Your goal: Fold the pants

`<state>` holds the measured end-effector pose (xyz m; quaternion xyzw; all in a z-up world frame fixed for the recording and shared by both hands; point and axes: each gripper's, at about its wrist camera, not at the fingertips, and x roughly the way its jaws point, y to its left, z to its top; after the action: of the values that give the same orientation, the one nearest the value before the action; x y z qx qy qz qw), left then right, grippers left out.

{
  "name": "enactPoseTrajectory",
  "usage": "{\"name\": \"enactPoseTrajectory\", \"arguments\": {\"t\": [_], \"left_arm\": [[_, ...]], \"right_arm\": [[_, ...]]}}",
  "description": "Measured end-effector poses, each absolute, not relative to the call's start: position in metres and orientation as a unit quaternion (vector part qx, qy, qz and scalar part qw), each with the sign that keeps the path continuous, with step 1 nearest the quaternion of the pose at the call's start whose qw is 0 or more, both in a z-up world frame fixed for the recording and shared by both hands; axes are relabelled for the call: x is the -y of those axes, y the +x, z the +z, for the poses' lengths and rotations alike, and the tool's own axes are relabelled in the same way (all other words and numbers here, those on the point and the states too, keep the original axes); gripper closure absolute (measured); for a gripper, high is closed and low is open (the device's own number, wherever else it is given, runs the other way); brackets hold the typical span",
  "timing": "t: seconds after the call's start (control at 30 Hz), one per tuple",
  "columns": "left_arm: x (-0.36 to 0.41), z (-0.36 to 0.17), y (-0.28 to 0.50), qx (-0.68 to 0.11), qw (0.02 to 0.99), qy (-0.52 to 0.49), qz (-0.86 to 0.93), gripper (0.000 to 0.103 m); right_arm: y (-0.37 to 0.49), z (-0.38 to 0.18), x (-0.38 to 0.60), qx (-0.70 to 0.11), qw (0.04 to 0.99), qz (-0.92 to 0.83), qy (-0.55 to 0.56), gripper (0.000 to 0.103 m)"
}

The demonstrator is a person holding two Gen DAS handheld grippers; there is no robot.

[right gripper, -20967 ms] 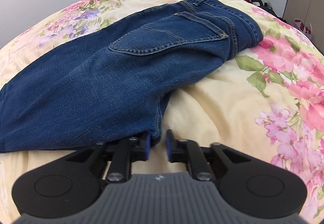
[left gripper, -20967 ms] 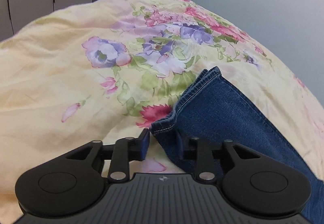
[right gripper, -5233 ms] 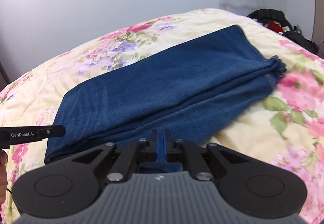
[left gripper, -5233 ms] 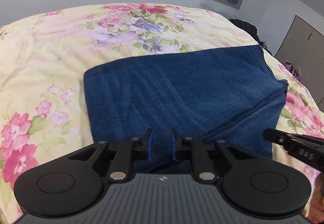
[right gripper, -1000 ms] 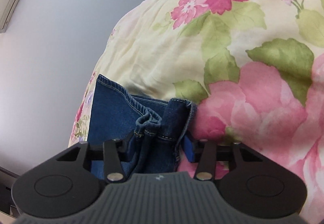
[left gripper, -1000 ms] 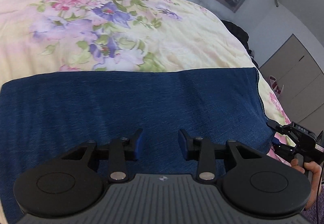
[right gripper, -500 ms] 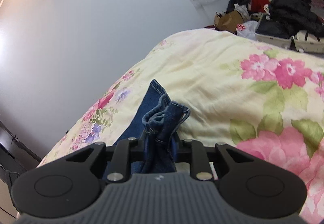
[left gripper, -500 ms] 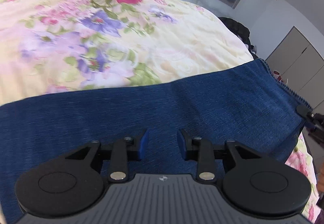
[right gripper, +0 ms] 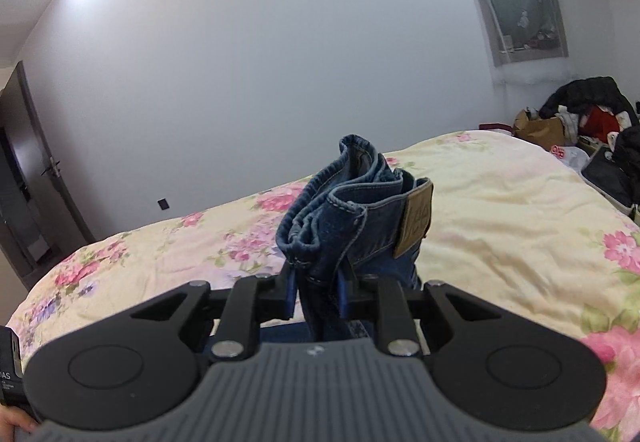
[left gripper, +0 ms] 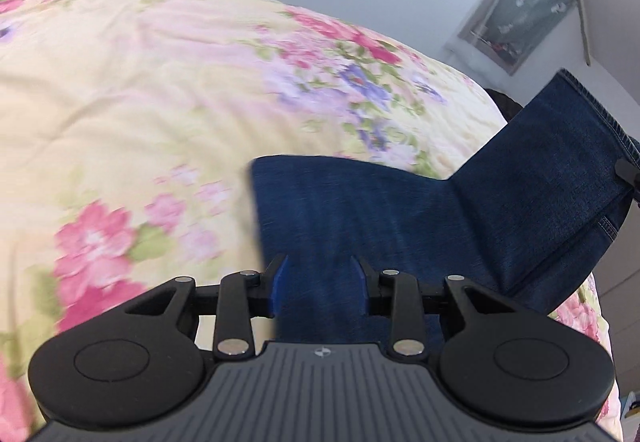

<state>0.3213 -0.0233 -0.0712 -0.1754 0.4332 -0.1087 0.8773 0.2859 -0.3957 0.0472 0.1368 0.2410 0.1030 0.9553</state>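
The right gripper (right gripper: pixel 316 292) pinches the bunched waistband of the jeans (right gripper: pixel 352 218) (leather patch showing), lifted above the flowered quilt (right gripper: pixel 500 210). The left gripper (left gripper: pixel 319 284) hangs parted over the denim (left gripper: pixel 360 210), which still lies flat there, gripping nothing.

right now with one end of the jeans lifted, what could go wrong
The right gripper pinches only a bunched corner of the jeans at the waistband, so the thick layers may slip out. The left gripper hovers open over the flat part, so nothing pins it and the stack may drag across the bedspread and unfold.
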Motion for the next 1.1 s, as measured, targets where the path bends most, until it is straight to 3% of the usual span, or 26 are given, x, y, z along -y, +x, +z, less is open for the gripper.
{"name": "enactPoseTrajectory", "arguments": {"t": [0.23, 0.4, 0.53, 0.6, 0.73, 0.9, 1.1], "left_arm": [[-0.03, -0.088, 0.288, -0.441, 0.868, -0.21, -0.088, 0.065], [-0.046, -0.098, 0.275, -0.449, 0.861, -0.222, -0.086, 0.065], [-0.049, -0.1, 0.272, -0.45, 0.86, -0.225, -0.091, 0.065], [-0.047, -0.101, 0.273, -0.45, 0.857, -0.23, -0.095, 0.065], [-0.041, -0.097, 0.276, -0.445, 0.854, -0.244, -0.116, 0.065], [-0.041, -0.096, 0.296, -0.435, 0.851, -0.266, -0.122, 0.065], [-0.044, -0.108, 0.347, -0.417, 0.817, -0.375, -0.136, 0.061]], "right_arm": [[0.282, -0.003, 0.278, -0.293, 0.933, 0.175, 0.112, 0.088], [0.272, -0.079, 0.208, -0.4, 0.889, 0.217, 0.037, 0.089], [0.269, -0.105, 0.194, -0.428, 0.873, 0.23, -0.037, 0.088], [0.274, -0.104, 0.192, -0.44, 0.866, 0.234, -0.042, 0.085], [0.281, -0.097, 0.198, -0.458, 0.851, 0.257, -0.032, 0.067], [0.283, -0.067, 0.215, -0.454, 0.847, 0.275, 0.003, 0.065], [0.309, -0.043, 0.235, -0.411, 0.883, 0.227, -0.008, 0.062]]}}
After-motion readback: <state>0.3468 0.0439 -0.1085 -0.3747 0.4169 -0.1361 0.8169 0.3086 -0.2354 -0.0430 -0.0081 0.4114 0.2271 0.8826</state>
